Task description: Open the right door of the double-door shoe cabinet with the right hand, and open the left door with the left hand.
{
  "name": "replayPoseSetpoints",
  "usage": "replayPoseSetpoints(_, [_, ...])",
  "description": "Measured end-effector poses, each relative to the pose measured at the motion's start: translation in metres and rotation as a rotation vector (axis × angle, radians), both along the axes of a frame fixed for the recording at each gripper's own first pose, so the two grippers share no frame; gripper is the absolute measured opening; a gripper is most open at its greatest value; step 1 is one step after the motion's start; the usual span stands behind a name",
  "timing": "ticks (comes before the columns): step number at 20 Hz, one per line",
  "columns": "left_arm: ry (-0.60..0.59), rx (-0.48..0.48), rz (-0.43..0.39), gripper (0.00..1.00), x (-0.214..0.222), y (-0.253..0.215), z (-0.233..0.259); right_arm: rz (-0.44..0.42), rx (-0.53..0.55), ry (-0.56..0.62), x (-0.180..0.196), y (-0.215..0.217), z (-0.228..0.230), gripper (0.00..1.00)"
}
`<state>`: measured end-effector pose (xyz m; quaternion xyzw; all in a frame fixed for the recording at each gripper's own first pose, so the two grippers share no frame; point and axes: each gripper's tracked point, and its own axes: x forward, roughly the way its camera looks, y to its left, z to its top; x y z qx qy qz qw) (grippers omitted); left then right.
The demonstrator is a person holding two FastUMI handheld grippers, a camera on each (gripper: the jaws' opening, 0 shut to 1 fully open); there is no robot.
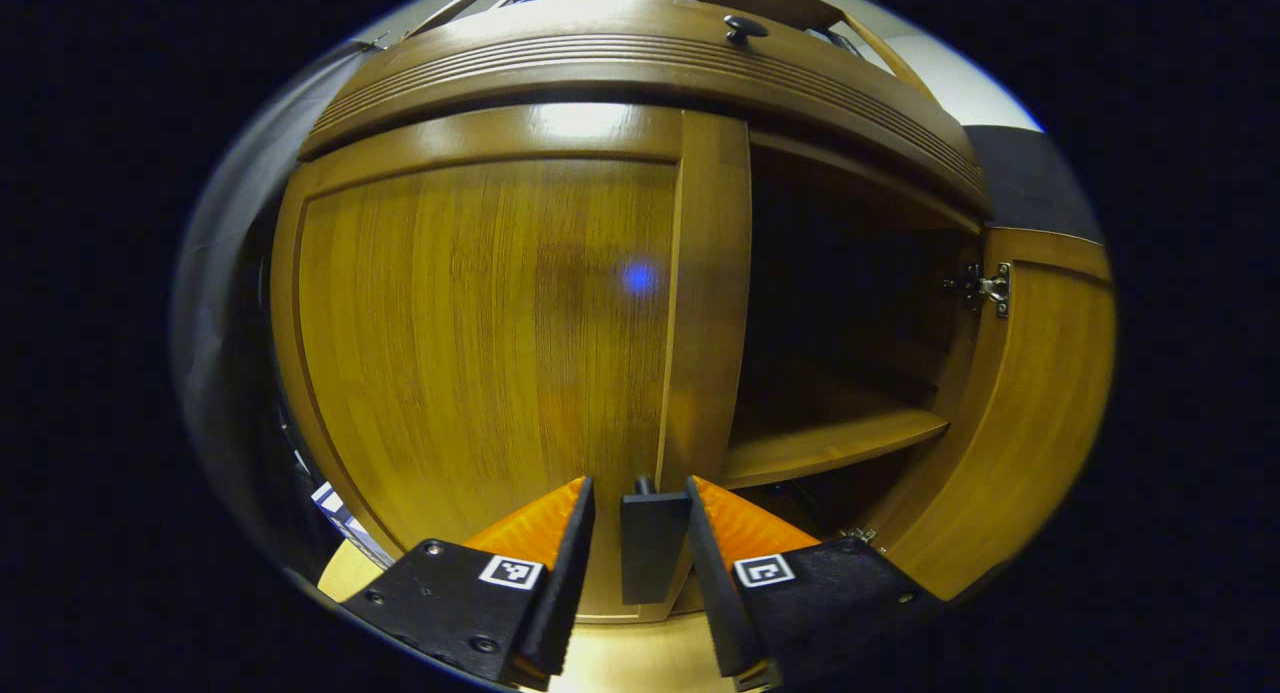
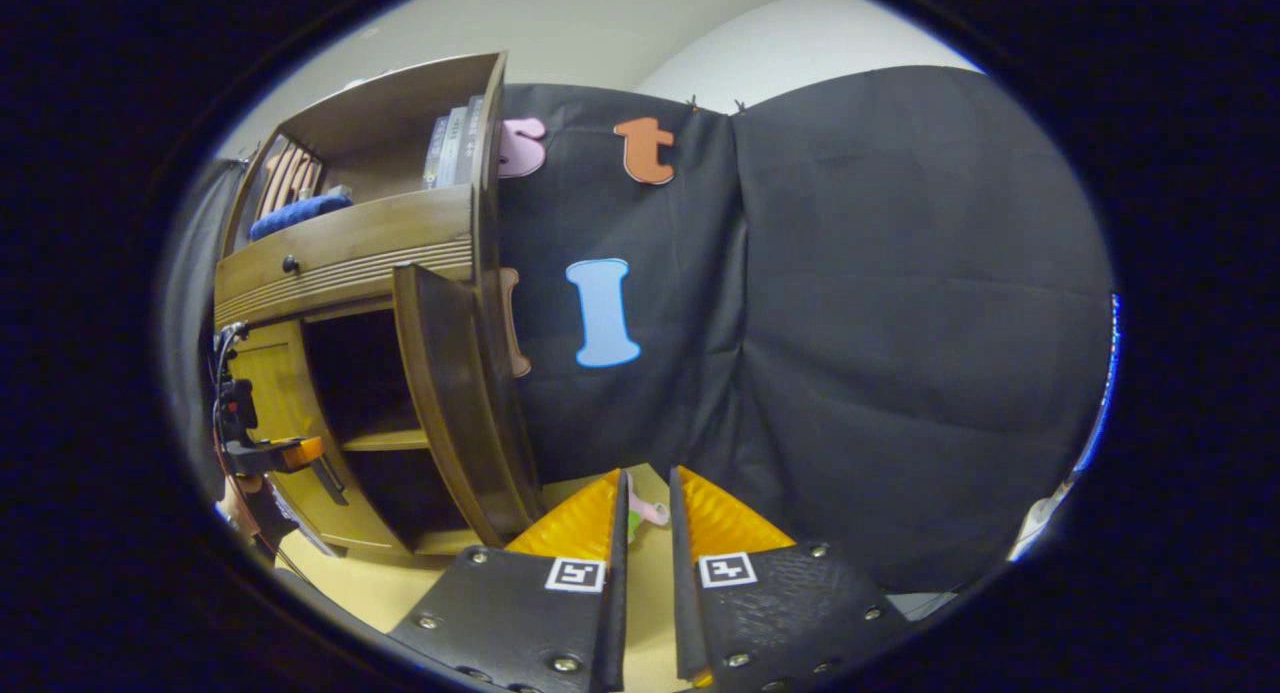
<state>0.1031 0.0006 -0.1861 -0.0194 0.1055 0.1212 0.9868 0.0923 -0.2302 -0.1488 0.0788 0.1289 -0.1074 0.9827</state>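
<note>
Left claw (image 1: 640, 518) sits partly open at the closed left door (image 1: 480, 343) of the shoe cabinet (image 1: 640, 63), its fingers on either side of the dark handle (image 1: 652, 543) with gaps showing, so not pressing it. Right of it, the right door (image 1: 1030, 403) stands swung wide, baring an inner shelf (image 1: 830, 443). Right claw (image 2: 645, 513) is nearly closed on nothing, well away from the open right door (image 2: 455, 403), facing the booth wall.

Left gripper view faces the shoe cabinet (image 1: 480, 323) close up; right gripper view sees it (image 2: 400, 303) obliquely from farther off
</note>
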Motion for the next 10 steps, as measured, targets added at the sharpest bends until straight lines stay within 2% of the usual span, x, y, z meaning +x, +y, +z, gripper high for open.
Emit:
replayPoseSetpoints(2, [-0.009, -0.005, 0.013, 0.39, 0.001, -0.001, 0.0, -0.009, 0.006, 0.0, -0.002, -0.004, -0.001, 0.2])
replayPoseSetpoints(3, [-0.007, 0.007, 0.024, 0.39, 0.0, -0.001, -0.001, -0.009, 0.008, 0.002, -0.002, -0.005, -0.003, 0.2])
replayPoseSetpoints(4, [-0.008, 0.017, 0.037, 0.34, -0.001, 0.0, -0.001, -0.006, 0.01, 0.004, -0.002, -0.005, -0.004, 0.2])
replayPoseSetpoints(10, [-0.022, 0.001, 0.1, 0.34, -0.02, -0.002, 0.001, 0.046, 0.004, 0.006, 0.004, 0.0, -0.003, 0.2])
